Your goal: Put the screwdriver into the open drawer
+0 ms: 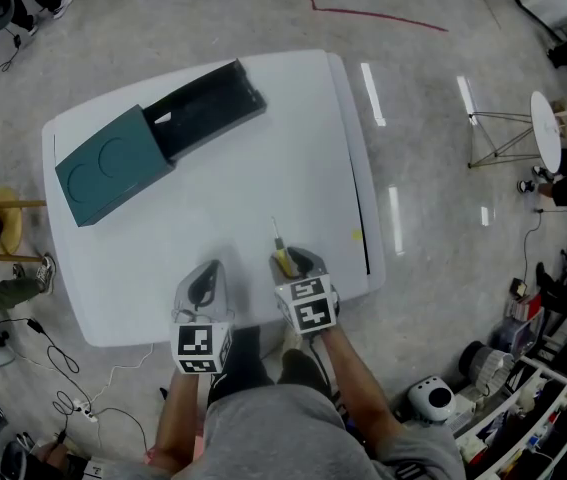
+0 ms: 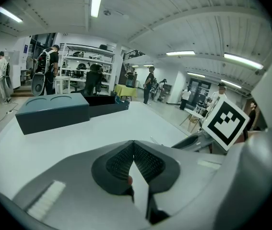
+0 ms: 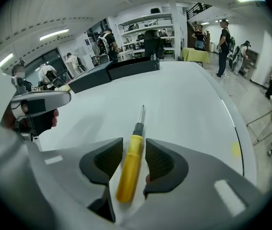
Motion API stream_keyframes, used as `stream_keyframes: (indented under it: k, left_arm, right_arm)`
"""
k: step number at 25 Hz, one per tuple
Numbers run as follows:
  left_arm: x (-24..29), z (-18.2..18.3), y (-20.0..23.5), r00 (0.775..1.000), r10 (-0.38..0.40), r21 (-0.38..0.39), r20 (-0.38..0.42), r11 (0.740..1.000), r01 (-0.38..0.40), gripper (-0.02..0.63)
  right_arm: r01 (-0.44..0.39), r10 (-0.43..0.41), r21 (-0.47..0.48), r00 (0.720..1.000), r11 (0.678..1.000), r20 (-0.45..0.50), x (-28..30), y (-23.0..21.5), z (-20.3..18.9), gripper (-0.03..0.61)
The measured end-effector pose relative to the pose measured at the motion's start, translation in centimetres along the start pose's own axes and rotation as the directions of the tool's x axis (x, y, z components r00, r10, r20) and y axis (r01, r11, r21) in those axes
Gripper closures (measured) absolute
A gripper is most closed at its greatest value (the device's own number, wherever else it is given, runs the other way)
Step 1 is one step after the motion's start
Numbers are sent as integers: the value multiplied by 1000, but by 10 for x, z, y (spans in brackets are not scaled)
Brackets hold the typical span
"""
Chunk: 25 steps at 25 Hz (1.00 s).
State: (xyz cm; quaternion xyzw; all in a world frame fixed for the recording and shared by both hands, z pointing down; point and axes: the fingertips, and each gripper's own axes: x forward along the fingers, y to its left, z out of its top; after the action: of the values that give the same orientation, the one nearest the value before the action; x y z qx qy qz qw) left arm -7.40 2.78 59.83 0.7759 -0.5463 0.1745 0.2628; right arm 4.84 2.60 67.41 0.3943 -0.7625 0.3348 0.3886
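Note:
A screwdriver point(image 1: 282, 255) with a yellow handle point(image 3: 130, 169) and a thin metal shaft lies on the white table point(image 1: 293, 168) near its front edge, tip pointing away from me. My right gripper point(image 1: 288, 261) straddles the handle, open, with a small gap showing at each pad point(image 3: 159, 159). The left gripper point(image 1: 206, 274) rests to its left, shut and empty, its pads point(image 2: 147, 163) meeting at the tips. At the table's far left sits a teal cabinet point(image 1: 113, 163) with its dark drawer point(image 1: 208, 108) pulled out; the drawer point(image 3: 131, 66) also shows in the right gripper view.
A small yellow sticker point(image 1: 357, 235) marks the table near its right edge. A wooden stool point(image 1: 3, 223) stands left of the table, a round white side table point(image 1: 546, 128) at the far right. Cables point(image 1: 63, 388) trail on the floor. People stand among shelves in the background.

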Motion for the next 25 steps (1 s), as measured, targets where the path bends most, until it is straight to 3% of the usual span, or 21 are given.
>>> stream_keyframes:
  k: [7,25]
  left_arm:
    - [1,1,7,1000,3,-6,0,1000,-3,603]
    - [-6,15,10,1000,1,9,24,1000,-1,603]
  right_arm:
    - [63,-64,-35,998,997,-22,0,-3,2,486]
    - [46,-48,-53,998,998,-47,-1,-4,1,495]
